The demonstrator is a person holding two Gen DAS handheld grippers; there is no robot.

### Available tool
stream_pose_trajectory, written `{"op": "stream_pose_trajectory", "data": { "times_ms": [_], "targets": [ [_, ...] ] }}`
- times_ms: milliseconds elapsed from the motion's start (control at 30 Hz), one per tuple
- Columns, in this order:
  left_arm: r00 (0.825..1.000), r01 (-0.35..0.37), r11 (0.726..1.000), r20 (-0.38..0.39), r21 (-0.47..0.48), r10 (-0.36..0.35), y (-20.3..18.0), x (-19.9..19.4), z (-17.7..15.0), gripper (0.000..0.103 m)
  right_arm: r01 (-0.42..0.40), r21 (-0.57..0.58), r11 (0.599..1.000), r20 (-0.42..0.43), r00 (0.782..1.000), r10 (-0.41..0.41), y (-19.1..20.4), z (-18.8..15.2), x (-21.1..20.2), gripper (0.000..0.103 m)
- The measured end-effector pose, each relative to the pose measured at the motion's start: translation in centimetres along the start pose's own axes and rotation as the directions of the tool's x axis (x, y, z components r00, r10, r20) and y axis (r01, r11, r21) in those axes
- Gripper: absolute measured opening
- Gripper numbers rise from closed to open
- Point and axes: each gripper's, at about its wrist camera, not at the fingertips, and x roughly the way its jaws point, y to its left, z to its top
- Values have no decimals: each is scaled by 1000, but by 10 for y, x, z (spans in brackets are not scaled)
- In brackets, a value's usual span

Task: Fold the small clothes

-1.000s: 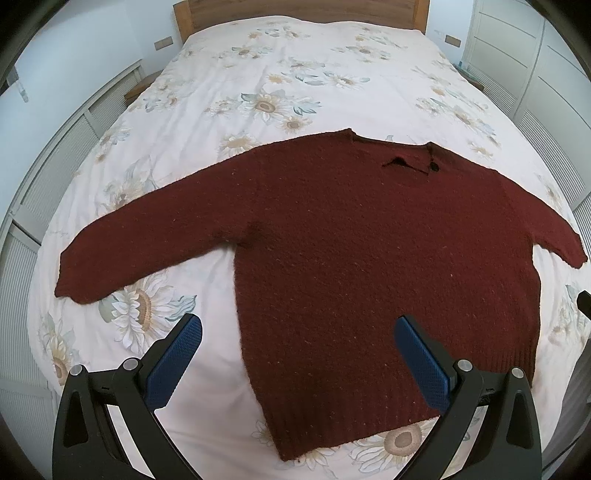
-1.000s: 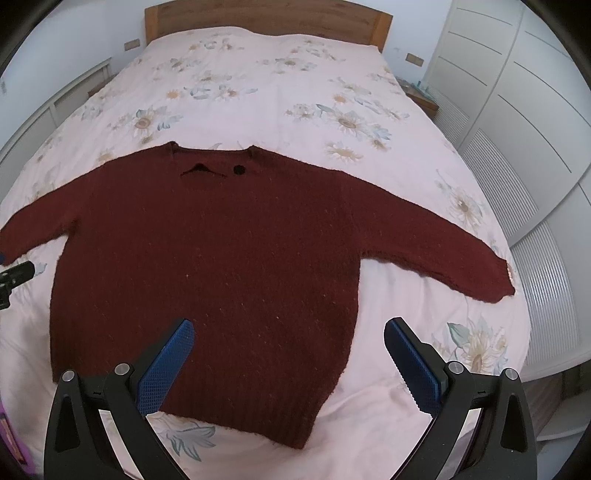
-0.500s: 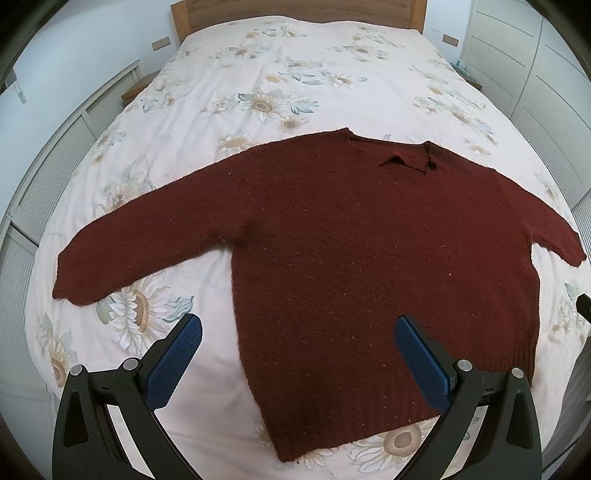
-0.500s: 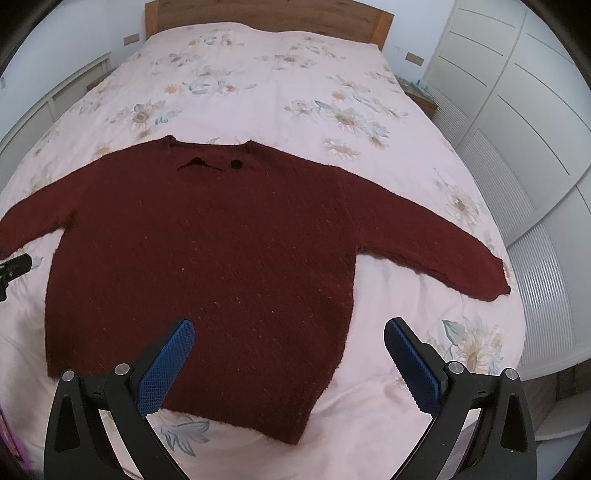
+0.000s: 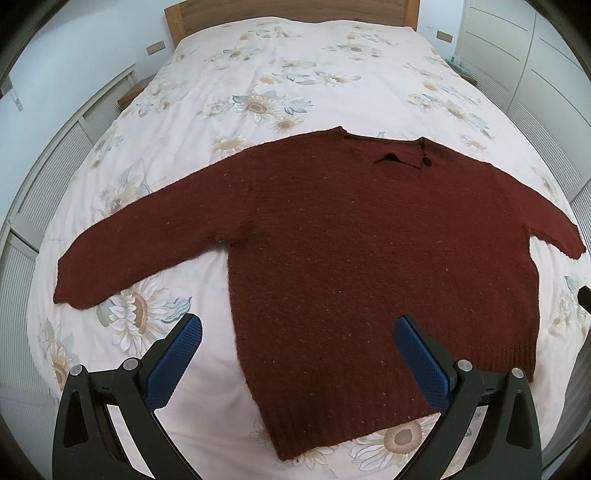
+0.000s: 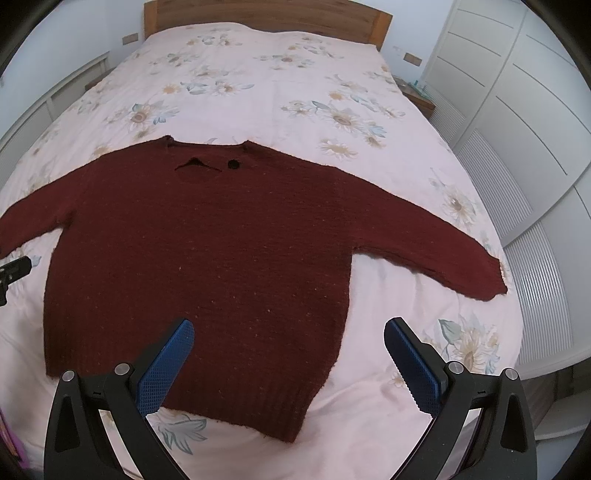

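Observation:
A dark red knitted sweater [image 5: 369, 258] lies flat on the bed with both sleeves spread out, its neck towards the headboard; it also shows in the right wrist view [image 6: 207, 266]. My left gripper [image 5: 297, 332] is open and empty, above the sweater's lower left hem. My right gripper [image 6: 288, 336] is open and empty, above the lower right hem. Neither gripper touches the cloth. The tip of the other gripper shows at the right edge of the left view [image 5: 585, 297] and at the left edge of the right view [image 6: 13, 267].
The bed has a white cover with a sunflower print [image 5: 295, 66] and a wooden headboard [image 6: 266, 14]. White wardrobe doors [image 6: 517, 110] stand to the right. A white slatted panel [image 5: 48, 177] runs along the left side.
Both grippers have drifted slightly, so the sweater sits a little lower in both views. The sweater itself has not moved and both grippers stay open.

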Motion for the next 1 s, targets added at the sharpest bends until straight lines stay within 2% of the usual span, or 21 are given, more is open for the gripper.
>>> {"op": "stream_pose_trajectory", "data": {
  "times_ms": [1000],
  "targets": [
    [1000, 8, 1000, -19, 7, -8, 1, 6, -3, 102, -1, -8, 1000, -2, 1000, 1, 2, -1, 2, 103]
  ]
}}
